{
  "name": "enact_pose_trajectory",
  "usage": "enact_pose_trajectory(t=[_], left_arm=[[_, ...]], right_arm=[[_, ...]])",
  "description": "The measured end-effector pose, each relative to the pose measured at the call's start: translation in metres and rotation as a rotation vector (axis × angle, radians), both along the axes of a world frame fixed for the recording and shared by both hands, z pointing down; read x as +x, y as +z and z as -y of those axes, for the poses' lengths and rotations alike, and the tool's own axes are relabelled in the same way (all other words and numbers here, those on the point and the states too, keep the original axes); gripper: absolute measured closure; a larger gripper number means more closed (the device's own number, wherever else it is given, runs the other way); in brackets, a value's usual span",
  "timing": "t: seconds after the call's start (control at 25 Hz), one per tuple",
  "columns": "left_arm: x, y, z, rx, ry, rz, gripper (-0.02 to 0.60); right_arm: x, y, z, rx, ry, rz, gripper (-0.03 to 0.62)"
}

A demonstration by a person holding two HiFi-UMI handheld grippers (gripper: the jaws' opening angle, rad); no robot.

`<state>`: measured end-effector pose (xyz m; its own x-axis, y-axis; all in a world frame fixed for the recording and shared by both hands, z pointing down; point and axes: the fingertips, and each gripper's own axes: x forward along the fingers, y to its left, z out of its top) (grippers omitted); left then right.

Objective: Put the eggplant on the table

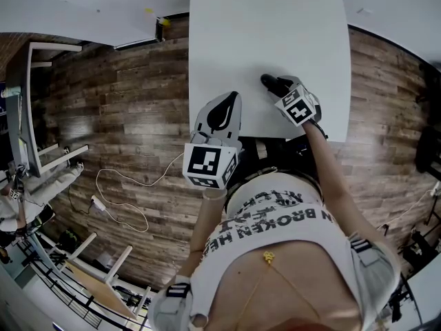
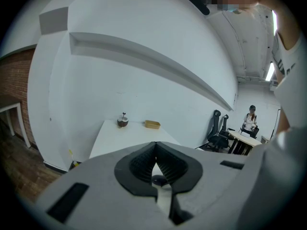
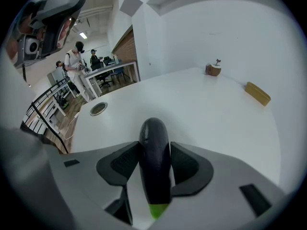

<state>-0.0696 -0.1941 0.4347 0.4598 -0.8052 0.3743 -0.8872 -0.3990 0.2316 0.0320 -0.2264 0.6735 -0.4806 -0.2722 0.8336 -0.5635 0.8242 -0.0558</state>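
Eggplant [image 3: 154,147] entry, as we count it. Carrier: white table [image 1: 275,47]. Idle left gripper [image 2: 156,169]: closed, empty. Busy right gripper [image 3: 154,164]: clamped on the eggplant mid-body, over the table's near edge. We judge it light, firm, glossy, likely slippery; mid-body hold suits.

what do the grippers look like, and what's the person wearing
Both the left gripper and right gripper have pale grey shells, black ribbed pads and a white cube with black square markers. The person wears a white top with black lettering.
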Motion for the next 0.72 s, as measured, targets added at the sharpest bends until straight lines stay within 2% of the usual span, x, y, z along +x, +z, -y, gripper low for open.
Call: enact_pose_trajectory(t=[0.44, 0.72], left_arm=[[0.000, -0.002, -0.004, 0.008, -0.004, 0.000, 0.575], [-0.001, -0.005, -0.006, 0.010, -0.002, -0.001, 0.575]], right_arm=[[0.001, 0.004, -0.007, -0.022, -0.023, -0.004, 0.388], [0.003, 0.005, -0.020, -0.066, -0.047, -0.013, 0.346]])
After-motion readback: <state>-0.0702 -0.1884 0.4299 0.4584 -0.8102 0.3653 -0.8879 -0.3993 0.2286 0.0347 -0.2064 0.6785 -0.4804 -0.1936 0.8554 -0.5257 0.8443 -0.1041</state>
